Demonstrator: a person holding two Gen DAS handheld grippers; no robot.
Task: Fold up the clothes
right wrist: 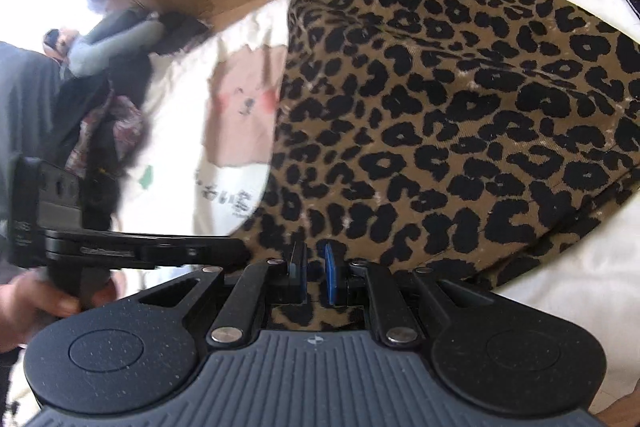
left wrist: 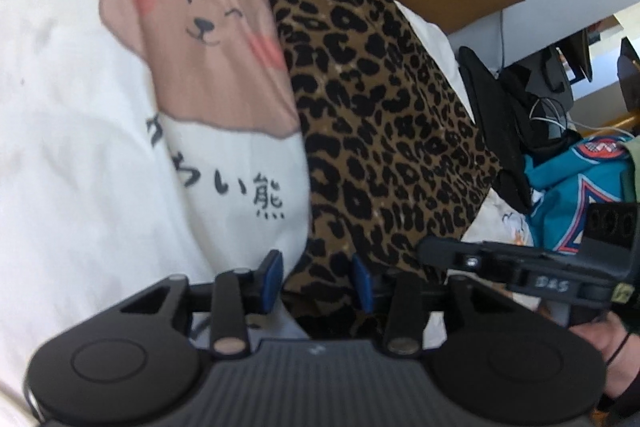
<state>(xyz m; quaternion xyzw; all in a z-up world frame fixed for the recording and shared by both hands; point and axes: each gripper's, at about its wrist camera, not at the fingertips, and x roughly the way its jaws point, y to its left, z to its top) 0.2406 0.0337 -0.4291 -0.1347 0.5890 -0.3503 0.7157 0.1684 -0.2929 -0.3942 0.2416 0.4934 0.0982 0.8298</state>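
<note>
On the white cloth with the pink smiling bear print [left wrist: 208,39] we read dark Japanese characters below the bear, ending in "い熊"; the first ones are creased and unclear. The black body of the other tongs [left wrist: 552,285] bears small pale lettering, too blurred for us to read surely. In the right wrist view the same print [right wrist: 244,115] is blurred.

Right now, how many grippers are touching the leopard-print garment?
2. The left gripper straddles its near edge with jaws apart; the right gripper is nearly closed on the leopard-print garment at the same edge, beside it.
</note>
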